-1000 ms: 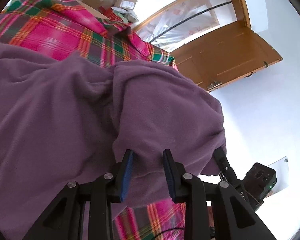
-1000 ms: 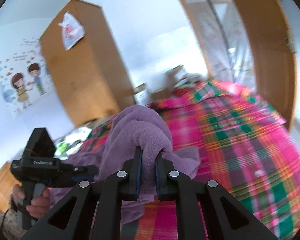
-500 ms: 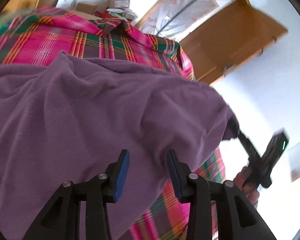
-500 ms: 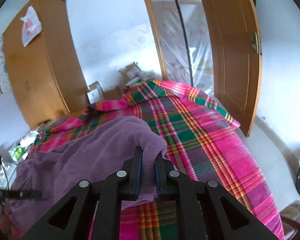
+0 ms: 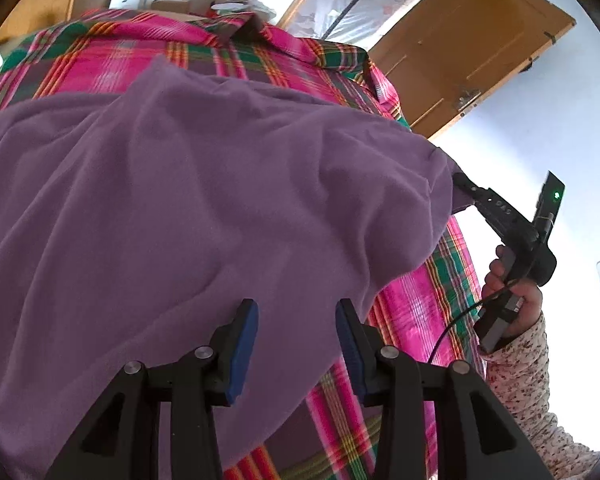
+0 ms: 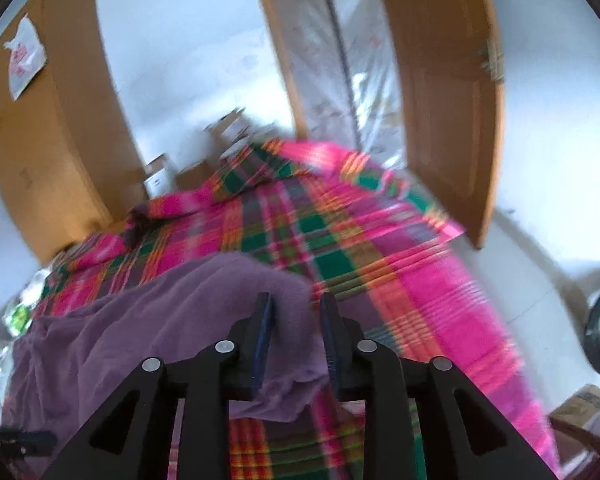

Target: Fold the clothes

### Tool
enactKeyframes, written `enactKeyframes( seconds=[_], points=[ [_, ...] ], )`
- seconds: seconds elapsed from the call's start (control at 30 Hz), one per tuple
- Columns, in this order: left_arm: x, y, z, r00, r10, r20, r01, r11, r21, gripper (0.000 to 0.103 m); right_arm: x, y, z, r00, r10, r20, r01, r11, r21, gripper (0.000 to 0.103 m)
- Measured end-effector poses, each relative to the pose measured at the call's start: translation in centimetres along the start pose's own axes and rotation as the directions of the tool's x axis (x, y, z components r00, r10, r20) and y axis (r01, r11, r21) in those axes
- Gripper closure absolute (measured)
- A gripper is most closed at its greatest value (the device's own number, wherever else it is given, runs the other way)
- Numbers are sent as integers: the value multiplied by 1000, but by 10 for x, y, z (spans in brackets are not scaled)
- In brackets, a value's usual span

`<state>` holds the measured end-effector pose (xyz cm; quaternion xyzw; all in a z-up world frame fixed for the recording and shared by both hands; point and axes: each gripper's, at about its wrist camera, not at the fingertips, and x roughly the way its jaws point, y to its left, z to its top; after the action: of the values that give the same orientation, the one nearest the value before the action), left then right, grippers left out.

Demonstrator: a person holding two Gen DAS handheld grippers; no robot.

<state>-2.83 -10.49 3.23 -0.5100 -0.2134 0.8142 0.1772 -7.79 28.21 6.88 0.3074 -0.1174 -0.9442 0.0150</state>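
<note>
On plaid bedspread (image 5: 100, 56) purple garment (image 5: 180, 200) – left tongs (image 5: 296, 338) agape, empty; right tongs (image 6: 296, 328) parted, straddling corner.

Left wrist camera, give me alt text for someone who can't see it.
A purple garment lies spread over a pink and green plaid bedspread, with the open left gripper hovering at its near edge. At right, a hand holds the right gripper at the garment's far corner; an open wooden door stands behind.

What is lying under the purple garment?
The purple garment lies on a pink-and-green plaid sheet, visible around its edges. Whatever lies beneath the garment's middle is covered.
</note>
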Motion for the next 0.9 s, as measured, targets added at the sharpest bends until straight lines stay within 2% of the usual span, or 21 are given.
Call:
enactKeyframes(
  seconds=[0.23, 0.43, 0.57, 0.67, 0.8, 0.9],
  points=[
    [-37, 15, -20, 997, 1, 72, 3, 998, -59, 62, -69, -3, 0, 995, 78, 66, -79, 997, 14, 77],
    [-84, 32, -46, 988, 38, 152, -22, 994, -110, 62, -115, -3, -17, 990, 140, 18, -140, 990, -17, 76],
    [-98, 46, -72, 987, 74, 146, -51, 986, -157, 61, -114, 10, -46, 983, 177, -47, -179, 983, -45, 75],
    [-107, 58, -97, 988, 84, 127, -56, 976, -208, 61, -104, 23, -68, 970, 224, -97, -229, 972, -46, 73],
    [-114, 77, -128, 989, 60, 134, -16, 951, -308, 59, -83, 48, -91, 937, 305, -168, -316, 948, -40, 67],
    [-113, 93, -143, 988, 15, 153, 48, 915, -400, 56, -68, 65, -101, 911, 358, -207, -370, 929, -24, 66]
  ],
)
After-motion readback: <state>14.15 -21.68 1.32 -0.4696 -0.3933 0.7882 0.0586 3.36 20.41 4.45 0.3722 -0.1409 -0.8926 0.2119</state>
